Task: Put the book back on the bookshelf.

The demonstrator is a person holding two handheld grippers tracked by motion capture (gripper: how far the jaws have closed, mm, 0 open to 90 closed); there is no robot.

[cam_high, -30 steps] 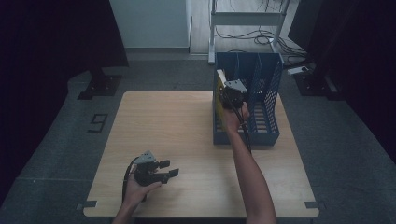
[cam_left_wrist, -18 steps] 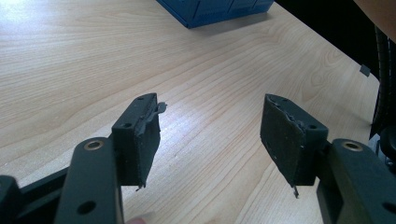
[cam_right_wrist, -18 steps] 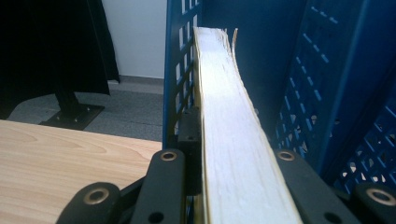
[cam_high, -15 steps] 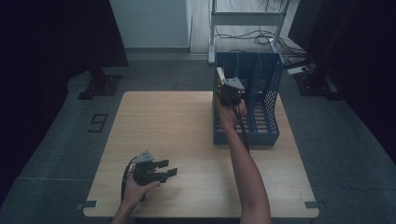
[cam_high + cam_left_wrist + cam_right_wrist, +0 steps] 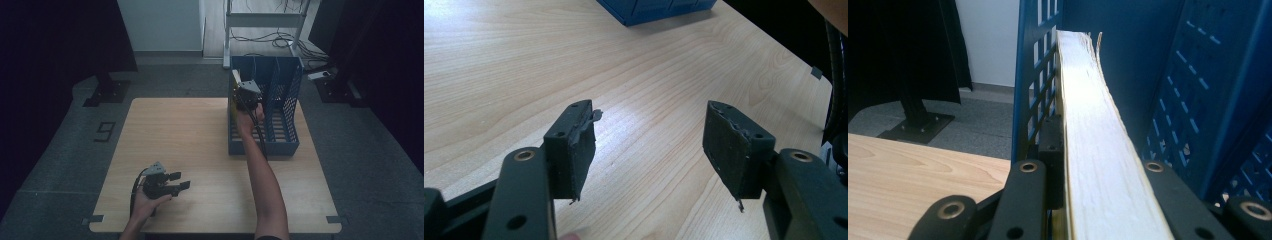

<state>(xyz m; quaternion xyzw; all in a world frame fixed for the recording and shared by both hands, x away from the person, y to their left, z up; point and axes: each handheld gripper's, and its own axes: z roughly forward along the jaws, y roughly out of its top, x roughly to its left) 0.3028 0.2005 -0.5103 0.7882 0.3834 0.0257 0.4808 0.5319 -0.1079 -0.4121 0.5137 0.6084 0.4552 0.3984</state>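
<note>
The right hand-held gripper (image 5: 1098,200) clamps a thick, likely heavy book (image 5: 1095,145) by its page edge inside the blue file rack's (image 5: 285,100) leftmost compartment, while the left hand-held gripper (image 5: 649,145) hangs open over the worktop (image 5: 175,130).

Left gripper (image 5: 181,181) held low near the table's front edge, jaws spread wide with nothing between them, right arm (image 5: 264,185) stretched forward, right gripper (image 5: 248,95) raised, jaws clamped on a book's page edge (image 5: 1095,150)

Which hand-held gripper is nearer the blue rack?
Right. The right hand-held gripper is inside the blue rack, clamped on a book. The left hand-held gripper sits open at the table's near edge.
</note>
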